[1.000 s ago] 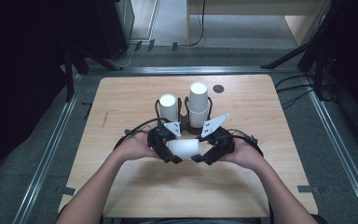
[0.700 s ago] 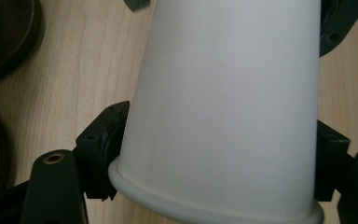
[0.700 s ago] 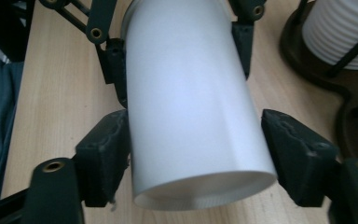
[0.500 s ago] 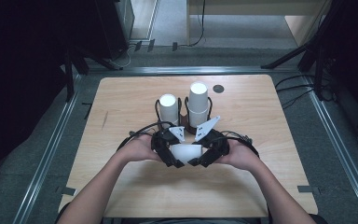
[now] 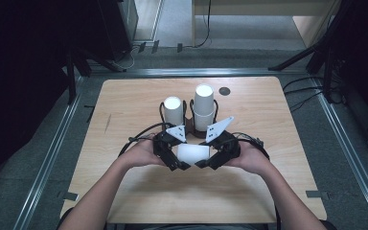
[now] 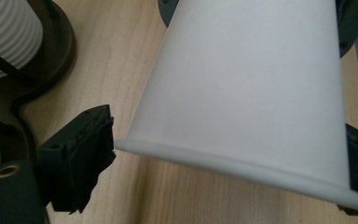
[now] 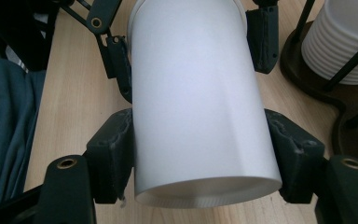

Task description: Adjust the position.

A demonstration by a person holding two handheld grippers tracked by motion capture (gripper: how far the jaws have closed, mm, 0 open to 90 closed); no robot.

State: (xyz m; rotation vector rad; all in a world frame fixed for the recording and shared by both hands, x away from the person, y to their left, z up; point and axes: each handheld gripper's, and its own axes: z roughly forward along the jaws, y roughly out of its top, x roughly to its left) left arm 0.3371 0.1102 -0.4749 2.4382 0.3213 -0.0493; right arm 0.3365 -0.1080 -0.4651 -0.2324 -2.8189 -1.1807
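A white paper cup (image 5: 193, 154) lies on its side just above the table, held between my two grippers. My left gripper (image 5: 178, 155) is shut on its wide rim end, and in the left gripper view the cup (image 6: 251, 93) spans the space between the two black pads (image 6: 81, 163). My right gripper (image 5: 210, 155) is shut on the cup's base end. In the right gripper view the cup (image 7: 196, 102) runs away from the camera, clamped by the near pads (image 7: 114, 158), with the left gripper (image 7: 191, 46) on its far end.
Behind the grippers a dark wire holder (image 5: 191, 130) carries two upright stacks of white cups, a shorter one (image 5: 173, 109) and a taller one (image 5: 204, 108). A dark round spot (image 5: 224, 90) marks the wooden table (image 5: 124, 105) at the back. Cables trail beside both hands.
Both grippers have drawn a little toward the person and closer together, with the cup between them. The stacks have not moved.
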